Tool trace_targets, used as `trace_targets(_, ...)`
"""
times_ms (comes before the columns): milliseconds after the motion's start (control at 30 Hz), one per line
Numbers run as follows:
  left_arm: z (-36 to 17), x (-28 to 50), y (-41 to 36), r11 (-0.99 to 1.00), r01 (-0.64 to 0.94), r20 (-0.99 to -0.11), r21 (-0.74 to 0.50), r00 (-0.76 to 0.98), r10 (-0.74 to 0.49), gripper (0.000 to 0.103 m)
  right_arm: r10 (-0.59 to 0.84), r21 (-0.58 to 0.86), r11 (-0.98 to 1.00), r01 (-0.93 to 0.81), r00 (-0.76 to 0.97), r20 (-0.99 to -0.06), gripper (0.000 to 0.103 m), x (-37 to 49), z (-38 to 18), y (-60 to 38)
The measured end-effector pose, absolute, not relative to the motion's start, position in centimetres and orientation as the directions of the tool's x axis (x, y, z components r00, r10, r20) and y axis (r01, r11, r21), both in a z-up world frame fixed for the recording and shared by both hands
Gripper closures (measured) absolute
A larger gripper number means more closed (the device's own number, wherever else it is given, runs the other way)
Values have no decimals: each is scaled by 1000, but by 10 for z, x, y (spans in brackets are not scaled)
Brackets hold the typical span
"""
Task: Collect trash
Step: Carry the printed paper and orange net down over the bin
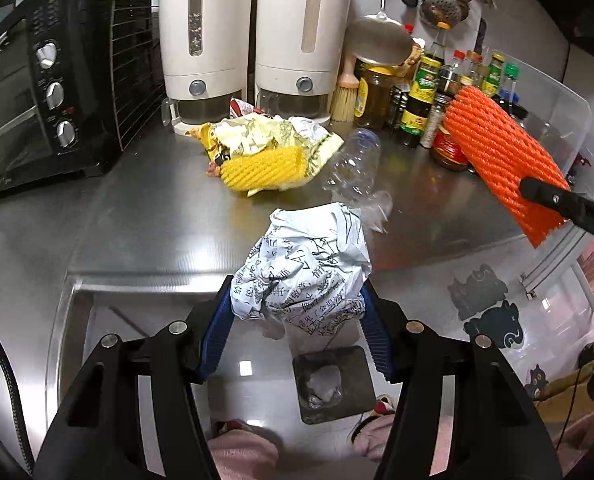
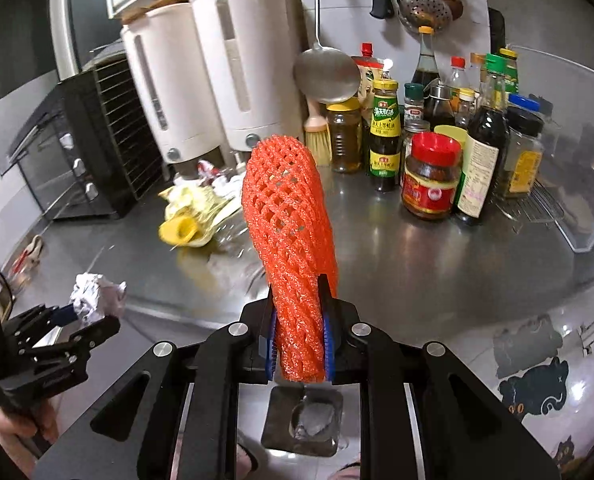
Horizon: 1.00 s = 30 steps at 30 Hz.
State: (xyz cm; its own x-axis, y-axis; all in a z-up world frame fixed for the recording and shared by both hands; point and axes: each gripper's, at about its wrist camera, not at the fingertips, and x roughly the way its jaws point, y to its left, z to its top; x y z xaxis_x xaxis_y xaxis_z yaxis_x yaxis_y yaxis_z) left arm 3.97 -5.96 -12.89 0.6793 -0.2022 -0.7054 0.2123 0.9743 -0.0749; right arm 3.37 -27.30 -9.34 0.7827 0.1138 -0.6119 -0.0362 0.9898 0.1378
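1. Two tools: the left tool (image 1: 297,312) is clenched on one crumpled printed paper ball (image 1: 303,268), low in the frame's centre, lifted off the tabletop (image 1: 137,208).
2. The right tool (image 2: 299,344) grips one orange foam net sleeve (image 2: 289,232), a stretchy lattice tube standing up mid-frame.
3. On the tabletop lie one yellow foam net (image 1: 263,168), one yellow wrapper (image 1: 257,136) and one clear plastic bottle (image 1: 355,164).
4. Two white dispensers (image 1: 253,36) stand upper centre.
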Motion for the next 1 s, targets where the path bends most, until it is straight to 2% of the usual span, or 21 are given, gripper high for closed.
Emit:
trace_targets(200, -139, 3, -55, 972, 215, -705, -94, 675, -217, 47, 102, 136, 990, -22, 777, -621, 84, -6, -113, -264)
trace_targets(433, -178, -23, -57, 967, 229, -746, -110, 625, -233, 47, 125, 175, 984, -7, 727, -675, 84, -32, -163, -255)
trace_targets(767, -281, -21, -71, 954, 252, -828, -160, 492, -269, 47, 158, 227, 972, 57, 554, -817, 84, -25, -288, -256)
trace_targets(1000, -357, -5, -92, 950, 252, -884, -182, 382, -270, 47, 210, 278, 957, 87, 455, -865, 84, -11, -362, -261)
